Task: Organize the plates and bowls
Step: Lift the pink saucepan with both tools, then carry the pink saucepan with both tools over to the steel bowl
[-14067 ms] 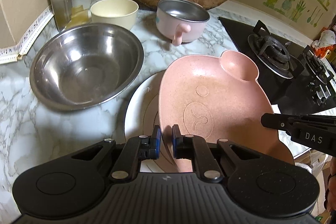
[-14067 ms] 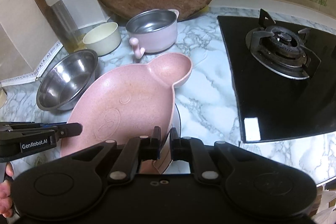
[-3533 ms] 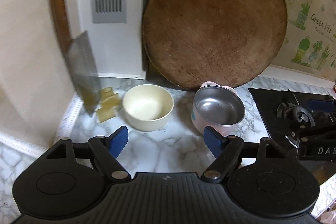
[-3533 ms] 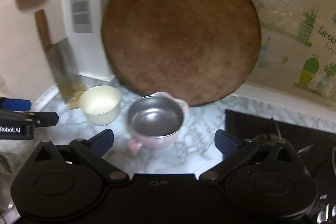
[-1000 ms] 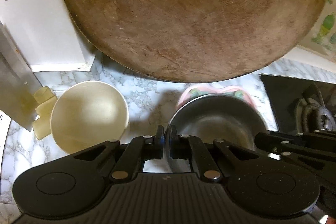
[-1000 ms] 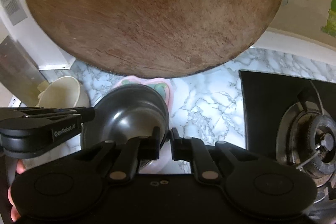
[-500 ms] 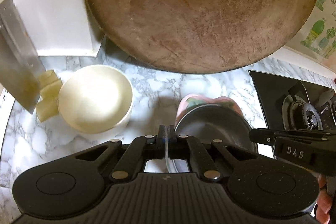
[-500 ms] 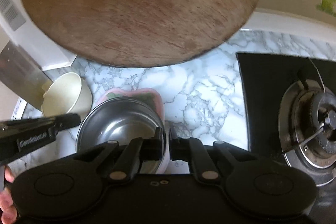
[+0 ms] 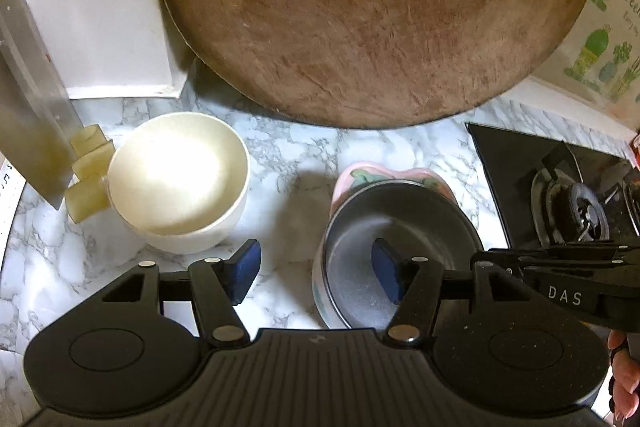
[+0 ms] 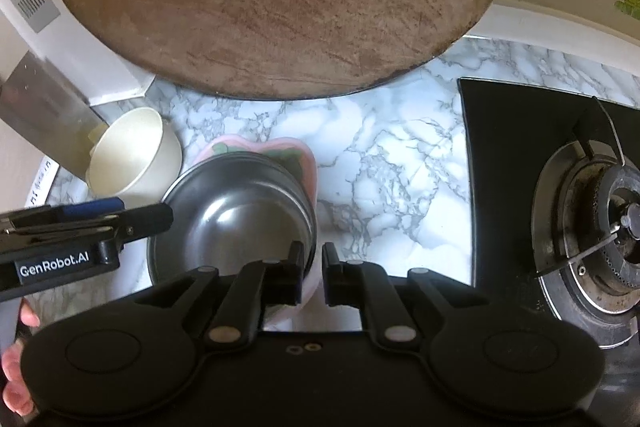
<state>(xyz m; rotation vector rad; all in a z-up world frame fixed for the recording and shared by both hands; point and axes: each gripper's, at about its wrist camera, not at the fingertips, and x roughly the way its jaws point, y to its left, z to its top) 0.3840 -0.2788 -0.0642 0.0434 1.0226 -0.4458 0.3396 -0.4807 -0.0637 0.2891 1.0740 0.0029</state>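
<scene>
A round wooden board [image 9: 372, 15] leans behind the marble counter [image 10: 400, 163]. My pink steel-lined bowl [image 9: 396, 247] sits beside the cream bowl [image 9: 176, 175]. My right gripper [image 10: 312, 277] pinches its near rim; my left gripper [image 9: 316, 271] is opening, straddling its left wall without touching.

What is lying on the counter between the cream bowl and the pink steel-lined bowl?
Only bare marble counter separates the cream bowl from the pink steel-lined bowl, seen in the left wrist view.

Likely a home kitchen: marble counter [image 10: 392, 163], gas burner [image 10: 600, 227], chopping board [image 9: 368, 11].
</scene>
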